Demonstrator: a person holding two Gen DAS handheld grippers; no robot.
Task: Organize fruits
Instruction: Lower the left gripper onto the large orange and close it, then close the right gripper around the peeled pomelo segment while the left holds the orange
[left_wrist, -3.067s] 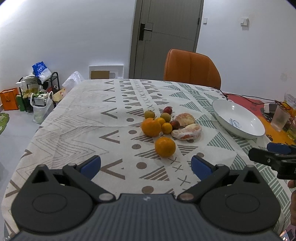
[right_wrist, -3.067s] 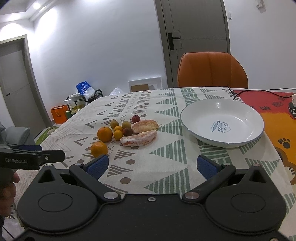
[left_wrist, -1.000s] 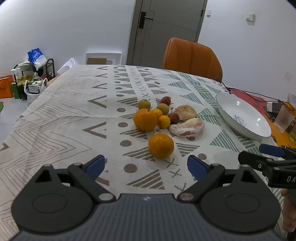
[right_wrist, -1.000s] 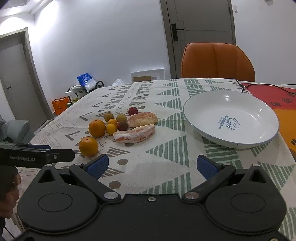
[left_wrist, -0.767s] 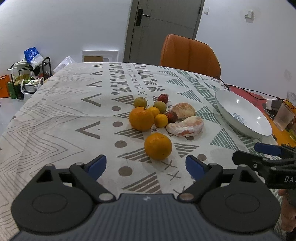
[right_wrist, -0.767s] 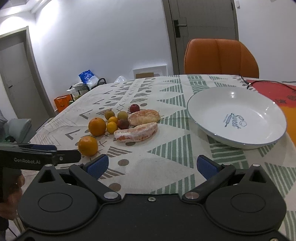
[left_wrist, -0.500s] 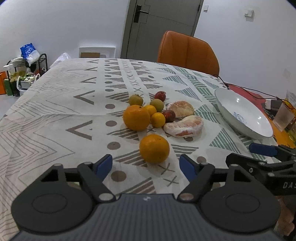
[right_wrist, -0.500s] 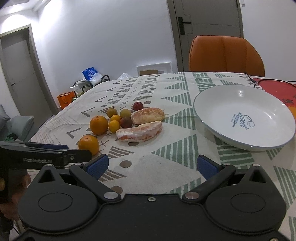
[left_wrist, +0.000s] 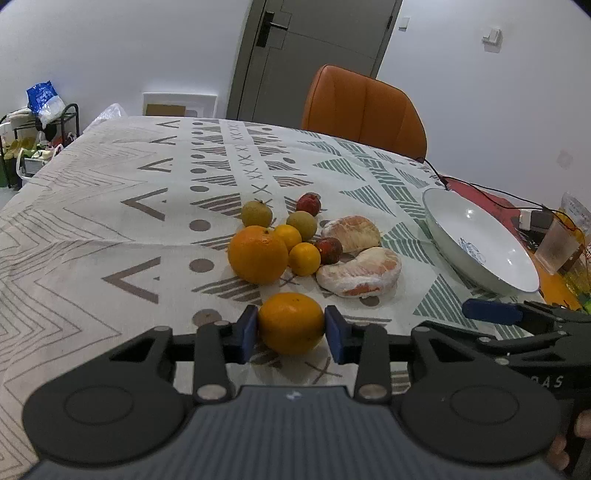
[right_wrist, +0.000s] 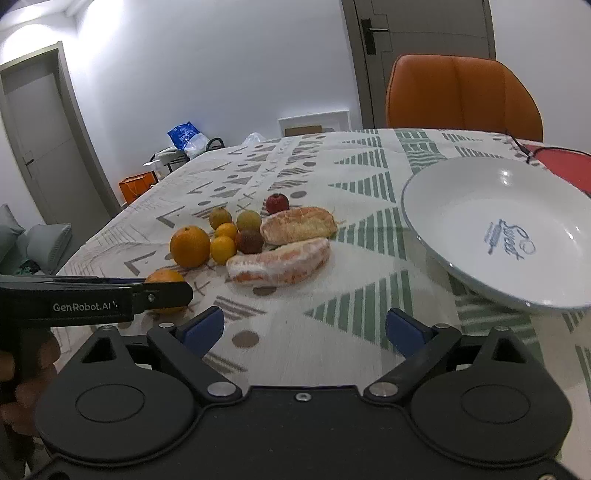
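My left gripper is shut on the nearest orange, which rests on the tablecloth; the same orange shows partly behind the left gripper in the right wrist view. Behind it lie a bigger orange, small yellow, green and red fruits and two peeled pomelo pieces. A white plate stands empty at the right, also in the right wrist view. My right gripper is open and empty above the cloth, near the plate.
An orange chair stands behind the table. A plastic cup and cables lie on a red mat beyond the plate. The table's left edge drops off to a rack and bags on the floor.
My left gripper moved forward and closed its pads onto the nearest orange. My right gripper drifted forward toward the plate and stayed open.
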